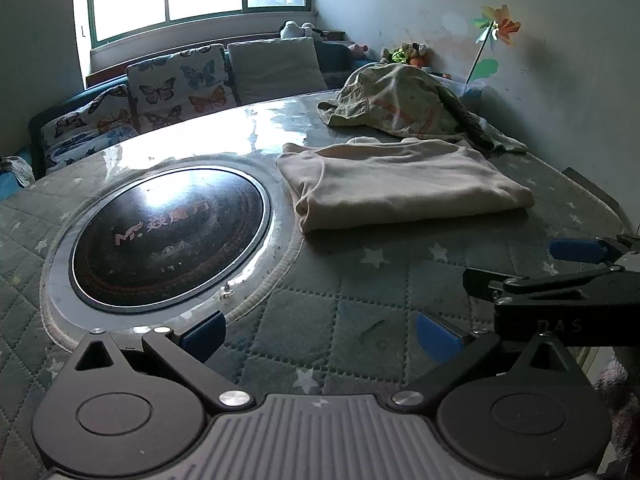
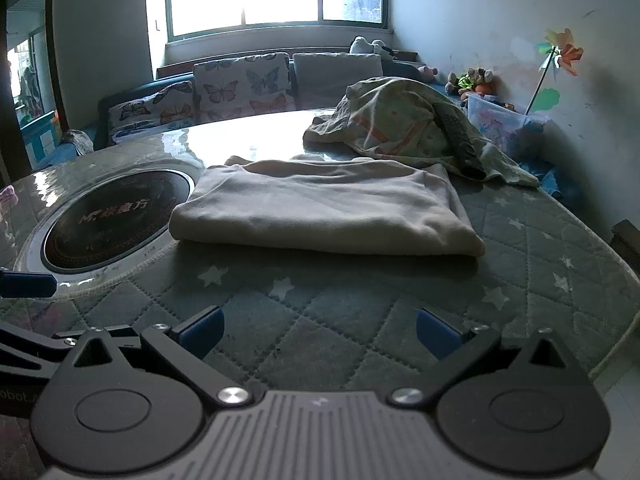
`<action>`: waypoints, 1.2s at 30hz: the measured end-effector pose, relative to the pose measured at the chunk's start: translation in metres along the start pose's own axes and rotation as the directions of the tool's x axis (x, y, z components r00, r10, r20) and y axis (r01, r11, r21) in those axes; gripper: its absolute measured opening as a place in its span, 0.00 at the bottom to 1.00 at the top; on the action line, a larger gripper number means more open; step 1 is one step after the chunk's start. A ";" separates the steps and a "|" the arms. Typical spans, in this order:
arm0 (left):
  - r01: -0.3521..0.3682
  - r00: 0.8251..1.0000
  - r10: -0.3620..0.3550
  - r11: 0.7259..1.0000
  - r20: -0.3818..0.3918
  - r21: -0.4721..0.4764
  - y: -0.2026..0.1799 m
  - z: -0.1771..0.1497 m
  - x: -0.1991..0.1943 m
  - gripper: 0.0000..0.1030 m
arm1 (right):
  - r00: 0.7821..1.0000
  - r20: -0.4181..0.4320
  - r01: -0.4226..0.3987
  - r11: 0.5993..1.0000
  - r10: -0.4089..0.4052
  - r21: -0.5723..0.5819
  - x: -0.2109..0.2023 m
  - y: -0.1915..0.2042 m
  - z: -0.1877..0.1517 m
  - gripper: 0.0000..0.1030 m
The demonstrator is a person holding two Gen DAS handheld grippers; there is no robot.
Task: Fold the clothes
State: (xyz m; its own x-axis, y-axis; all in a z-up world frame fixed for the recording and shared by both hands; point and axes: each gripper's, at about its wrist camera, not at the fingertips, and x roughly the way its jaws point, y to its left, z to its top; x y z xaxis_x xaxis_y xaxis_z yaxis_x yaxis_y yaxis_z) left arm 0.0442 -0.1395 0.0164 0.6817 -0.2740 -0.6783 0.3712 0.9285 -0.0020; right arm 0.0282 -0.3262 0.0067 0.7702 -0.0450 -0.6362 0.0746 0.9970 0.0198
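Observation:
A beige garment point(image 1: 400, 184) point(image 2: 324, 208) lies folded into a flat rectangle on the quilted table cover. Behind it sits a crumpled heap of greenish clothes with orange stripes point(image 1: 404, 100) point(image 2: 404, 124), with a dark patterned piece draped over its right side. My left gripper point(image 1: 320, 334) is open near the table's front edge, nothing between its blue pads. My right gripper point(image 2: 320, 332) is also open and empty, a short way in front of the folded garment. The right gripper's blue pad point(image 1: 576, 250) shows at the right of the left wrist view.
A round black induction cooktop point(image 1: 168, 236) point(image 2: 116, 220) is set into the table left of the folded garment. A sofa with butterfly cushions point(image 1: 180, 84) stands behind the table under the window. A clear plastic box point(image 2: 500, 120) and soft toys point(image 2: 472, 80) sit at the far right by the wall.

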 end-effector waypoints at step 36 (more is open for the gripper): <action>-0.014 1.000 0.014 1.000 -0.021 0.004 0.000 0.001 0.009 1.00 | 1.000 -0.027 0.008 1.000 -0.007 0.013 0.009 -0.001 0.000 1.00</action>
State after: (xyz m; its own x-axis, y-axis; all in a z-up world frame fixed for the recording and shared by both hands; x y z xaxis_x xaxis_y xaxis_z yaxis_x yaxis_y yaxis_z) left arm 0.0508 -0.1425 0.0114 0.6736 -0.2552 -0.6936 0.3639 0.9314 0.0107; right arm 0.0351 -0.3279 0.0005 0.7520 -0.0506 -0.6572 0.0885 0.9958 0.0245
